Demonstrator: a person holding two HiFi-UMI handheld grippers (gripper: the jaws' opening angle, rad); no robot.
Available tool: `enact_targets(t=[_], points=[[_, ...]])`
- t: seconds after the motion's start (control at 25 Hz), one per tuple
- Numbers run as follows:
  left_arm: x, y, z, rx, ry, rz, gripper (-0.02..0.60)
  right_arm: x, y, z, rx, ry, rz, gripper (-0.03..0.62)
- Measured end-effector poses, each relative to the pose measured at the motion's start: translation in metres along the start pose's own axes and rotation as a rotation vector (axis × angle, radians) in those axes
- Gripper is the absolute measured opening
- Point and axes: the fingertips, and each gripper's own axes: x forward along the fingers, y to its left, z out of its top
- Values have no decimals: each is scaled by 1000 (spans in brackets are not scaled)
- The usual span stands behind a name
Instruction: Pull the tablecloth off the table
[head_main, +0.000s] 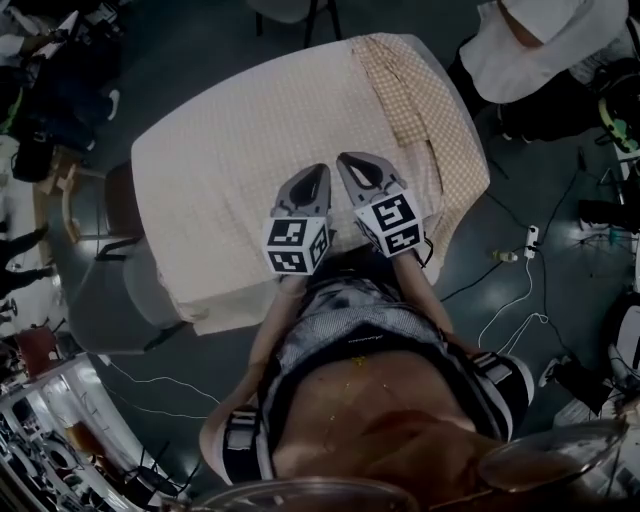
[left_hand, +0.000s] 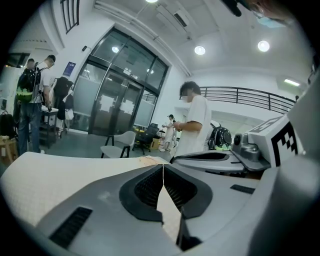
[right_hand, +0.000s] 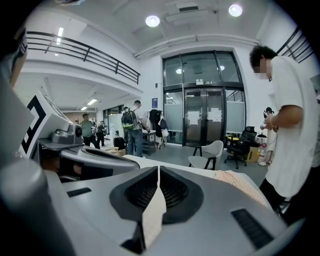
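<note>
Left gripper (left_hand: 163, 167) has its jaws pressed together, and a thin cream wedge of the tablecloth (head_main: 250, 130) shows pinched between the pads just behind the meeting tips. Close on its right, the right gripper (right_hand: 158, 170) is also closed, nipping a fold of the same cloth in the same way. Seen from the head view, the two tools sit side by side low over the cloth, angled so that their tips nearly meet, with their marker cubes toward the person's striped top (head_main: 350, 320). Behind the cubes the cloth's near edge hangs down over the table's side. Ahead of the tips it lies spread over the whole tabletop. At the far right corner it is rumpled, and a strip of orange check (head_main: 405, 85) shows there. Left of the tools a chair (head_main: 120, 215) stands against the table's side. To the right, white cables (head_main: 505, 300) trail across the dark floor. Beyond the far right corner stands a person in a white shirt (head_main: 540, 40), and glass doors (right_hand: 200, 100) close the hall further off.
</note>
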Motion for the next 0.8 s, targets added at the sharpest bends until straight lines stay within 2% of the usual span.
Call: enact_targets(t=[0.36,0.8], points=[[11,13,-19,-40,36,59,9,12,-12,-22,-26,75,30,67],[31,29,-10,-91,34,155,9,42,-17,-12,-83,119,156,67]])
